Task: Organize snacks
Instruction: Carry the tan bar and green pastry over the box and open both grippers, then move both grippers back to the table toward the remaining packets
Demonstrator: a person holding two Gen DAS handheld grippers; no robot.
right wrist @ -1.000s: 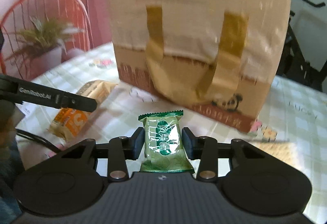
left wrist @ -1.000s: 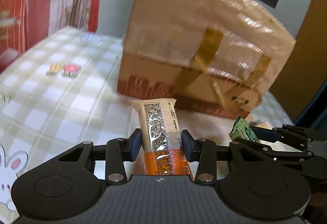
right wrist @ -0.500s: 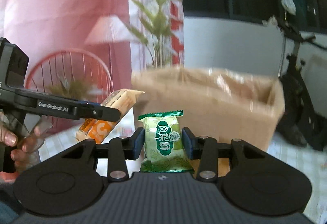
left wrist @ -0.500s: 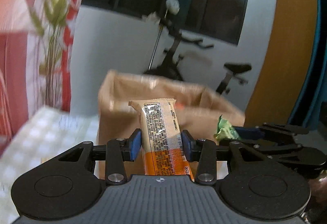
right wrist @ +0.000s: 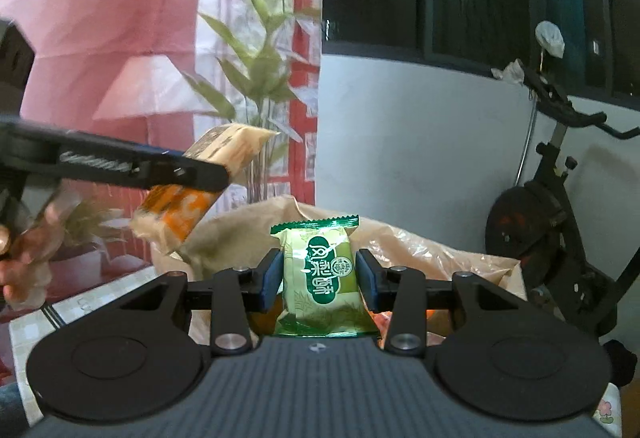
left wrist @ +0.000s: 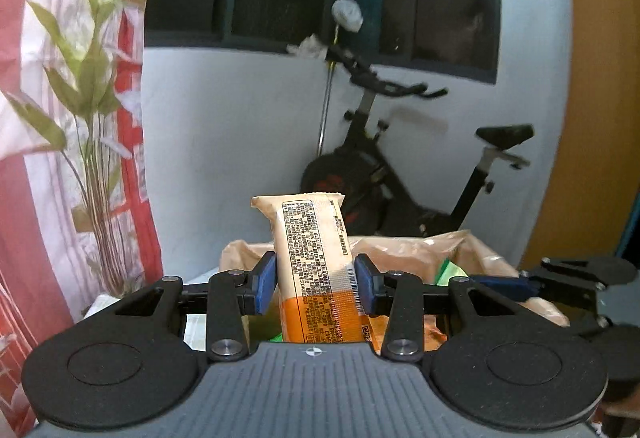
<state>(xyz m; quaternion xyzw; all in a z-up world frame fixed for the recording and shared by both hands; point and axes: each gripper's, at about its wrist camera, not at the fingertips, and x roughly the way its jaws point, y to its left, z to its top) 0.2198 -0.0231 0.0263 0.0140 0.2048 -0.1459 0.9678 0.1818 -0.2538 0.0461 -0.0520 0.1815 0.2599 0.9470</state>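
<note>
Both tongs have risen from the checked counter to the open top of the brown paper bag point(left wrist: 460, 246). Left tongs point(left wrist: 315, 284) clamp the orange-and-cream snack bar point(left wrist: 316, 258); right tongs point(right wrist: 318, 280) clamp the green snack packet point(right wrist: 318, 274), both upright above the bag's mouth.

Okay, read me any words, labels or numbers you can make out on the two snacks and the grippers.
Orange bar: dense black print, barcode and square code, too small to read.
Green packet: white Chinese characters on a dark green badge, too stylised to read surely.
Left gripper, seen from the right: white lettering, blurred.
No readable numbers.
</note>
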